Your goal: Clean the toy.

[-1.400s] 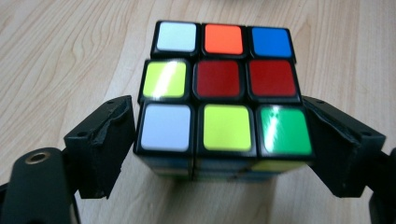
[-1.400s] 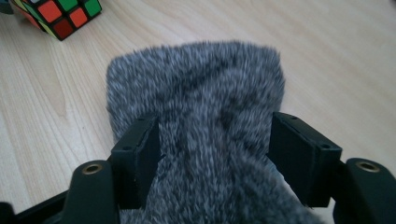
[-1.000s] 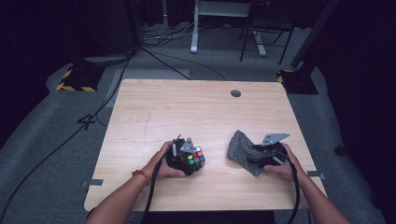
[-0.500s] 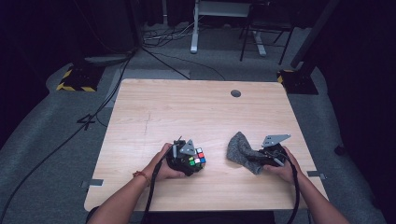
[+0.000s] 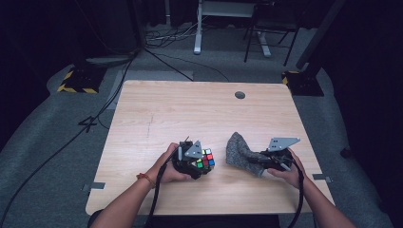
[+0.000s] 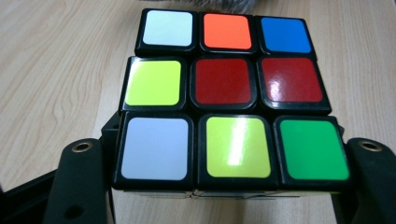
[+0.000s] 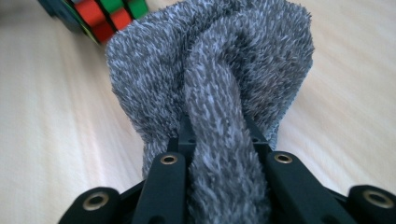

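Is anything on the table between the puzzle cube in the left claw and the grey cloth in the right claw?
Nothing visible. The left claw is shut on the puzzle cube, the right claw on the grey cloth, and bare table lies between them.

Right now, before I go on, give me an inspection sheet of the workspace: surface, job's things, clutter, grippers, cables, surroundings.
Surface: light wooden table, a round grommet near its far edge.
Job's things: puzzle cube with mixed colours; grey fuzzy cloth bunched to its right.
Clutter: nothing seen.
Grippers: left gripper shut on the cube; right gripper pinching a fold of the cloth, jaws just closed.
Cables: one black cable trails from each gripper toward the person; more lie on the floor.
Surroundings: grey carpet, dark room, striped stand bases, desk legs behind.
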Action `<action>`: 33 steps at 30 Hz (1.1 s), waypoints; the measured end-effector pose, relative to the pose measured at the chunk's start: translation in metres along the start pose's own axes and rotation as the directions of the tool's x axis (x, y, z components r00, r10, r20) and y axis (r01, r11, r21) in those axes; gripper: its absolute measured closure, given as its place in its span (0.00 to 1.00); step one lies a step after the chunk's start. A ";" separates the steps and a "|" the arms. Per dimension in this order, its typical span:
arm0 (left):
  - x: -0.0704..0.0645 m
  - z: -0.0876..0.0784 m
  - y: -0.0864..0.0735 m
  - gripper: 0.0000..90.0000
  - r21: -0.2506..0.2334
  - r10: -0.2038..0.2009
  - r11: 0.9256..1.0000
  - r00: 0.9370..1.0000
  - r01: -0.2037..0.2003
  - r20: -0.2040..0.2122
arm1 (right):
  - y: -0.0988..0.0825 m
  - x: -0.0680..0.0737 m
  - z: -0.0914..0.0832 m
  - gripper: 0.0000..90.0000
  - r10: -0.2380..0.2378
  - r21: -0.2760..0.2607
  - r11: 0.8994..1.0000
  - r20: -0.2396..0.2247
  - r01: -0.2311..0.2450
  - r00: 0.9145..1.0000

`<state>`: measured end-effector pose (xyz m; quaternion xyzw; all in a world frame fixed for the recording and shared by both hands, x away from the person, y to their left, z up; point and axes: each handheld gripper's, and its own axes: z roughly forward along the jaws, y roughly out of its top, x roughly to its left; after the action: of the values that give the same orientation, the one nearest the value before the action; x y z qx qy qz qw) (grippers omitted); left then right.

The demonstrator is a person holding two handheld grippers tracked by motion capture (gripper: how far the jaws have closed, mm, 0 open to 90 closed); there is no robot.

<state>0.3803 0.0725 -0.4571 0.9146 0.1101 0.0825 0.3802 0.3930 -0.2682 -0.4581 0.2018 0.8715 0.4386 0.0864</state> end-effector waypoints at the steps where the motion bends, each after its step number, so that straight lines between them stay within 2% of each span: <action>1: -0.001 0.000 0.002 0.36 0.000 0.009 1.000 1.000 -0.009 0.003 | 0.004 0.003 -0.002 0.85 -0.009 -0.018 1.000 -0.006 0.009 1.000; 3: -0.002 0.001 0.007 0.36 0.001 0.032 1.000 0.999 -0.032 0.015 | 0.011 0.010 -0.004 0.85 -0.031 -0.045 0.999 -0.016 0.030 0.999; 7: -0.006 0.005 0.016 0.36 -0.007 0.044 0.999 0.998 -0.044 0.040 | 0.025 0.023 -0.003 0.85 -0.068 -0.086 0.994 -0.047 0.064 0.997; 10: -0.009 0.007 0.022 0.36 -0.024 0.056 0.998 0.997 -0.055 0.056 | 0.034 0.032 0.001 0.85 -0.081 -0.115 0.991 -0.081 0.071 0.993; 14: -0.012 0.008 0.027 0.36 -0.042 0.069 0.997 0.996 -0.067 0.064 | 0.039 0.038 0.005 0.84 -0.084 -0.130 0.989 -0.096 0.071 0.992; 18: -0.012 0.004 0.030 0.36 -0.068 0.068 0.996 0.995 -0.063 0.069 | 0.040 0.041 0.010 0.83 -0.090 -0.114 0.990 -0.110 0.077 0.990; 23: -0.012 -0.001 0.031 0.36 -0.098 0.063 0.994 0.996 -0.058 0.055 | 0.041 0.049 0.019 0.84 -0.113 -0.089 0.991 -0.115 0.104 0.987; 27: -0.011 -0.002 0.029 0.36 -0.093 0.059 0.994 0.997 -0.054 0.051 | 0.040 0.051 0.025 0.84 -0.120 -0.071 0.991 -0.121 0.112 0.985; 30: -0.012 -0.003 0.028 0.36 -0.102 0.055 0.993 0.997 -0.051 0.045 | 0.037 0.053 0.028 0.84 -0.134 -0.033 0.991 -0.114 0.131 0.984; 33: -0.011 -0.004 0.028 0.36 -0.106 0.056 0.993 0.998 -0.052 0.036 | 0.031 0.055 0.032 0.84 -0.138 0.001 0.990 -0.128 0.140 0.982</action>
<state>0.3722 0.0529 -0.4346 0.8974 0.0732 0.0807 0.4276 0.3627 -0.2052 -0.4509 0.1124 0.8893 0.4393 0.0599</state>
